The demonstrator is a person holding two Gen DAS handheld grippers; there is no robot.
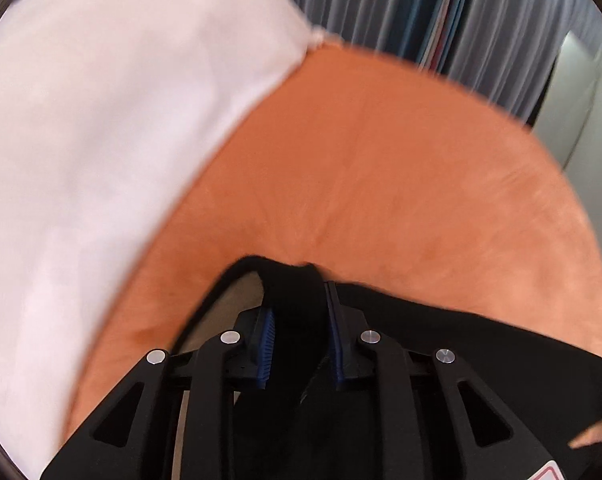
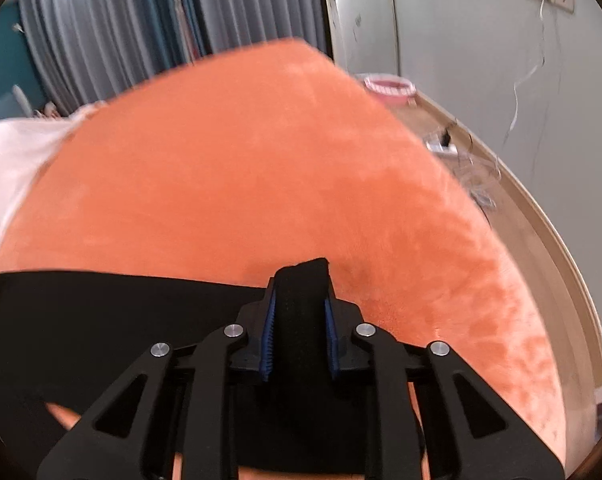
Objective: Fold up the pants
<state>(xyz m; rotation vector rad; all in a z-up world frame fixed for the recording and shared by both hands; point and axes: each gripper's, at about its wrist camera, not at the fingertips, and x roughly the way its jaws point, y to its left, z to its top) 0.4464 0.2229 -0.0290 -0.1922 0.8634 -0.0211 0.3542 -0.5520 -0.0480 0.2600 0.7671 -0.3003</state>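
Pants (image 2: 101, 312) of plain black cloth hang stretched in a band between the two grippers, just over the near part of an orange plush bed cover (image 2: 241, 160). In the right wrist view the band runs from the left edge of the picture to the right gripper (image 2: 300, 300), whose blue ribbed pads (image 2: 267, 340) are drawn in close and clamp a bunched fold of the black cloth, which sticks up past the fingertips. In the left wrist view the left gripper (image 1: 299, 304) is likewise narrowed onto a thick gather of the same cloth, pressed between its blue pads (image 1: 267, 344); from there the cloth spreads off to the right and down toward the picture's lower right corner. A thin black edge of the garment loops out to the left of this gripper.

The orange cover fills the middle of both views. A white sheet (image 1: 101, 140) lies along its left side, meeting the cover's far left corner. Beyond the far edge hang grey pleated curtains (image 2: 101, 32) with a teal strip among them. Past the cover's right edge, in the right wrist view, are a wooden floor (image 2: 533, 216), a pale wall (image 2: 461, 40), a pink basket (image 2: 389, 88) near the far right corner, and loose cables. Both pictures are blurred.
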